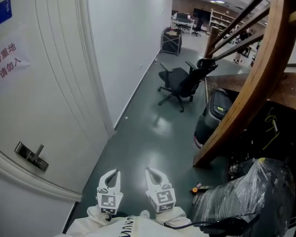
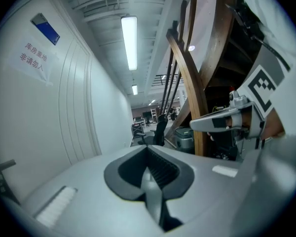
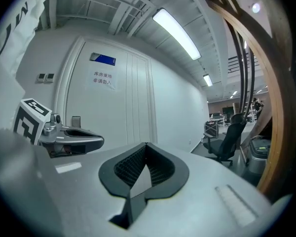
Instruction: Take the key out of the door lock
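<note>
While left gripper (image 1: 113, 175) and right gripper (image 1: 153, 174) hold jaws closed on nothing, turn toward the door lock (image 1: 32, 157) (far left), opening first.

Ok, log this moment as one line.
left gripper: jaws shut, empty | right gripper: jaws shut, empty | door lock: not touched

Two grippers show, the left gripper (image 1: 113, 175) and the right gripper (image 1: 153, 174), both low and just right of the door (image 1: 44, 102). The door bears one metal lock plate (image 1: 31, 156), one blue sign (image 1: 0, 13) and one paper notice (image 1: 7, 60) with red characters. Right of the door stand one black office chair (image 1: 180, 83), one grey floor machine (image 1: 214, 115), one curved wooden beam (image 1: 256, 78) and one plastic-wrapped bundle (image 1: 259, 196). Far past the door stands one cart (image 1: 171, 41).
</note>
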Tool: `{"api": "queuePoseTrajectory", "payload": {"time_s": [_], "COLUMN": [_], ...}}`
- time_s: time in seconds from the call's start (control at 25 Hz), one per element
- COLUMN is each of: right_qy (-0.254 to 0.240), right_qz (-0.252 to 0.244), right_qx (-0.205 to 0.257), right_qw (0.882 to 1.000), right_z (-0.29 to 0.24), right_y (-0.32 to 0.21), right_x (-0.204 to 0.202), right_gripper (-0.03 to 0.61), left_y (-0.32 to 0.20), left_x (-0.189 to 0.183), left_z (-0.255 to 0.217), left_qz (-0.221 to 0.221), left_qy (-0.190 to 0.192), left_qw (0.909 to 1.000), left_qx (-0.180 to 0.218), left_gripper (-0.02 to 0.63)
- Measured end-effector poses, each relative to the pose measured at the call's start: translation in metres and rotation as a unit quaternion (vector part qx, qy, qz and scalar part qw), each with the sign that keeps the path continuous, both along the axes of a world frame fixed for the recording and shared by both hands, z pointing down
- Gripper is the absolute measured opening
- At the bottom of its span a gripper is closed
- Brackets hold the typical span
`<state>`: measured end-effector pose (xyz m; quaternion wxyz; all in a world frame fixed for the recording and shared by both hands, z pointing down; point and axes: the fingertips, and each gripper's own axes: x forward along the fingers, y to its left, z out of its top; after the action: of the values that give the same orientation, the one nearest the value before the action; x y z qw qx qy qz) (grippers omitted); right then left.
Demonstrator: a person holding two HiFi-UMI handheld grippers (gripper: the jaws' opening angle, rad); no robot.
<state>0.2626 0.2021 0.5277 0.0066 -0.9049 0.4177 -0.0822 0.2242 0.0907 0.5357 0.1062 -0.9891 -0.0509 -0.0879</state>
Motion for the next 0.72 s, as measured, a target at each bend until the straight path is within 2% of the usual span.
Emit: {"api": "queuePoseTrajectory", "payload": {"time_s": [0.16, 0.32, 0.72], "right_qy": [-0.007, -0.011, -0.001], "right_qz": [-0.051, -0.103, -0.225], "right_qx": [0.003, 0.003, -0.012], "right_qw": [0.999, 0.995, 0.974], "right_z": [0.006, 0.007, 0.006], "right_y": [-0.032, -0.072, -0.182], "right_x": [0.0, -0.001, -0.025], "right_gripper": [0.0, 0.0, 0.0], "left_y": [-0.039, -0.082, -0.181], "left_x": [-0.012, -0.03, -0.082], "left_z": [0.004, 0.0, 0.001], "left_qz": [-0.069, -0.133, -0.267], "left_qy": [-0.009, -0.007, 0.003], "left_qw": [0.9975, 0.9909, 0.9637], "left_qx": [0.011, 0.013, 0.009], "left_gripper": [0.0, 0.0, 0.0]}}
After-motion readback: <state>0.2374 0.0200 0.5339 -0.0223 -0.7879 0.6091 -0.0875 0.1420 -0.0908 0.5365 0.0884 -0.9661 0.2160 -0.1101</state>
